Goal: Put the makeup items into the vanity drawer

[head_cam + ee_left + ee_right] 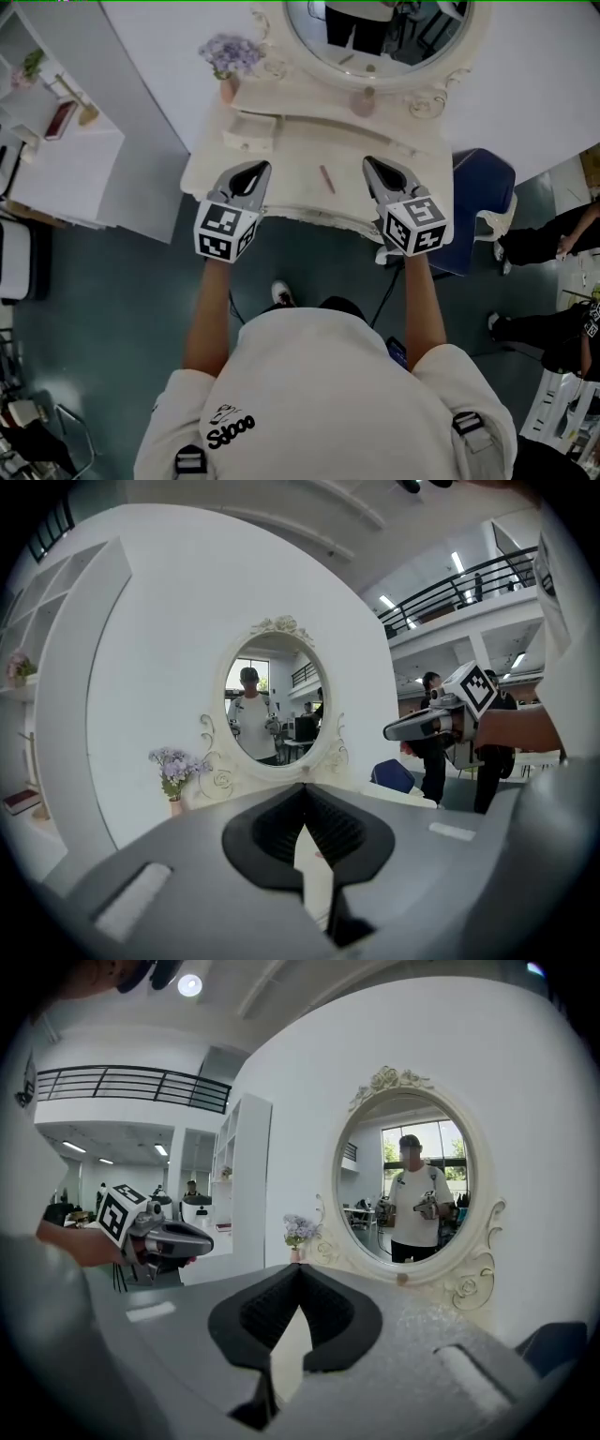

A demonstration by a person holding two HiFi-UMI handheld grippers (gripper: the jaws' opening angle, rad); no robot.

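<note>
- The one makeup item I can make out clearly is a thin pinkish-red stick (326, 178), pencil-like, lying flat on the cream vanity top (291, 155).
- Its long axis runs almost straight from the mirror side toward me. In the head view its near end leans slightly to the right. I cannot tell which end is the tip.
- It lies between my two grippers, apart from both.
- A small pinkish rounded item (364, 101) stands at the foot of the oval mirror (375, 33). It is too small for me to name.
- A small drawer (248, 133) sits at the back left of the top, just below a vase of lilac flowers (231, 54).
- My left gripper (260, 169) hovers over the front left of the top, jaws closed tip to tip with nothing between them.
- My right gripper (370, 164) hovers over the front right, its jaws likewise closed and empty.
- Both grippers point toward the mirror, which reflects a person in a white top.
- A blue seat (483, 183) stands just to the right of the vanity.
</note>
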